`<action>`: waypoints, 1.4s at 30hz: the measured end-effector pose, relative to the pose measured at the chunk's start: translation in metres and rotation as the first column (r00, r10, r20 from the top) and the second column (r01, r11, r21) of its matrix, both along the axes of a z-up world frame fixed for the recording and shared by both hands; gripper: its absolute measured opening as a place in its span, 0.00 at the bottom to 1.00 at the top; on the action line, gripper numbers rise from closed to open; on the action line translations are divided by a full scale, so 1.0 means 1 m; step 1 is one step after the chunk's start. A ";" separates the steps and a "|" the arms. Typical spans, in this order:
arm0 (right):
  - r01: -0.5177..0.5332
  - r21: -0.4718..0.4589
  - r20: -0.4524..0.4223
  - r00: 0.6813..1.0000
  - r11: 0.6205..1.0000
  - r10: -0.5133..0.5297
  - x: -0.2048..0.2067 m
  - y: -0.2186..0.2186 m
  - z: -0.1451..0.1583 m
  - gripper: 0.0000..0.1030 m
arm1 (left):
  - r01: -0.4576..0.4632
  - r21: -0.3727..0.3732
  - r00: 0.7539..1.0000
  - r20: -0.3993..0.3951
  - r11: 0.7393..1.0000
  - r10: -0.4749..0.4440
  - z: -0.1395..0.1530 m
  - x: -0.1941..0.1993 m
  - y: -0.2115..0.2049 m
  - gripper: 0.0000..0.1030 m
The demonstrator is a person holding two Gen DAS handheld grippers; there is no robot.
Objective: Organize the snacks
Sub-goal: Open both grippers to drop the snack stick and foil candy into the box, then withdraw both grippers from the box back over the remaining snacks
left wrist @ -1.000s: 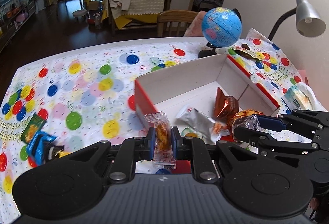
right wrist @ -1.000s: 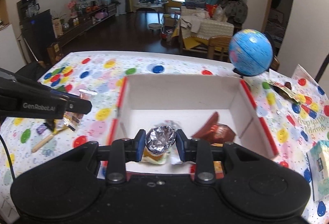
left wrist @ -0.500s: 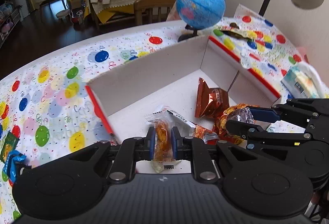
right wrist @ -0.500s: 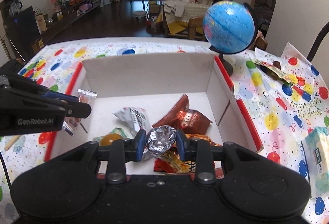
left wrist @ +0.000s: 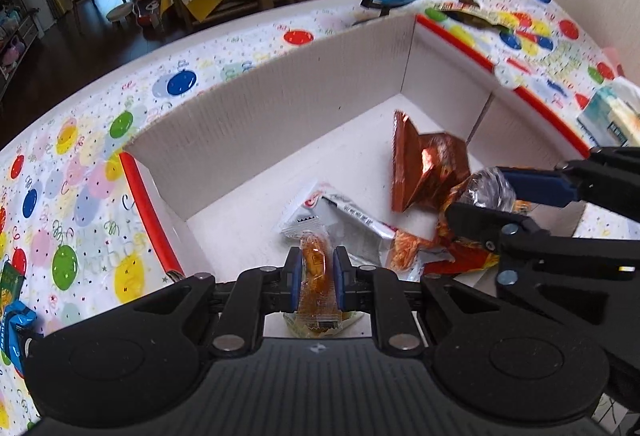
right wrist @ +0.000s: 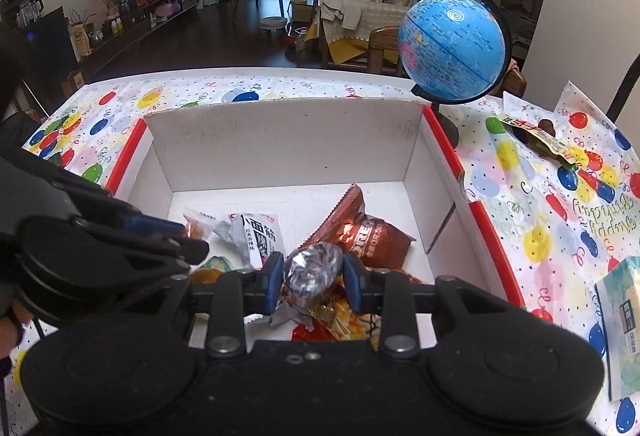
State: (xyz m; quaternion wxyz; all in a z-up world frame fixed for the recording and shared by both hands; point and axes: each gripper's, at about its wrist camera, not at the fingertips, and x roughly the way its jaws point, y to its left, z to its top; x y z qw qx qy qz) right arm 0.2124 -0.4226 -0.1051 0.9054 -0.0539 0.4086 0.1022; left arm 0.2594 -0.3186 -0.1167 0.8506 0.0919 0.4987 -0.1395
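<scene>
Left wrist view first: the left hand-held gripper (left wrist: 316, 278) is clamped tight on a clear-wrapped orange snack (left wrist: 316, 268), hanging just over the near edge of the white box (left wrist: 280, 116). Beside it, the right hand-held gripper (left wrist: 486, 198) pinches a silver foil snack (left wrist: 488, 188) above the pile by the copper packet (left wrist: 428, 164). Risk, as I judge it: both tools crowd the same near corner, so a release could knock one against the other, or drop the orange snack on the rim and outside the box. Only this view shows stray packets at the left edge of the table (left wrist: 80, 196), a blue one (left wrist: 14, 324) among them.

Right wrist view now: the right hand-held gripper (right wrist: 313, 276) grips the foil snack (right wrist: 313, 272) squarely, over the box (right wrist: 280, 140) floor. Exclusive here are the printed white packet (right wrist: 258, 236), the Oreo lettering on the copper packet (right wrist: 368, 232), and another wrapper (right wrist: 540, 140) lying outside by the globe (right wrist: 452, 48).
</scene>
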 end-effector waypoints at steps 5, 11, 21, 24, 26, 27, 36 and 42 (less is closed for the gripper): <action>0.005 -0.007 -0.012 1.000 1.000 -0.005 0.002 -0.001 -0.002 0.31 | -0.007 -0.001 1.000 -0.027 1.000 0.007 -0.005 0.003 0.001 0.15; 0.008 0.003 -0.020 1.000 1.000 -0.008 -0.001 -0.004 -0.001 0.33 | -0.015 -0.016 0.999 -0.031 1.000 0.015 -0.003 -0.001 0.002 0.18; 0.012 0.021 -0.005 1.000 1.000 -0.012 -0.012 -0.007 0.011 0.42 | -0.041 -0.070 0.999 -0.001 0.997 0.041 0.014 -0.012 0.013 0.55; 0.016 0.026 0.005 1.000 1.000 -0.017 -0.017 -0.008 0.016 0.46 | -0.043 -0.083 0.999 0.015 0.996 0.044 0.022 -0.016 0.017 0.56; 0.020 0.030 0.013 1.000 0.999 -0.021 -0.020 -0.009 0.020 0.50 | -0.041 -0.087 0.999 0.029 0.995 0.043 0.028 -0.020 0.019 0.56; 0.021 0.032 0.017 1.000 0.999 -0.021 -0.022 -0.009 0.022 0.51 | -0.039 -0.091 0.998 0.035 0.995 0.043 0.031 -0.022 0.020 0.56; 0.001 0.044 0.072 0.997 0.999 -0.004 -0.041 0.000 0.044 0.67 | -0.054 -0.143 0.994 0.088 0.988 0.067 0.058 -0.042 0.042 0.63; -0.006 0.072 0.104 0.995 0.997 -0.001 -0.049 0.008 0.058 0.80 | -0.064 -0.171 0.989 0.121 0.983 0.085 0.075 -0.056 0.064 0.71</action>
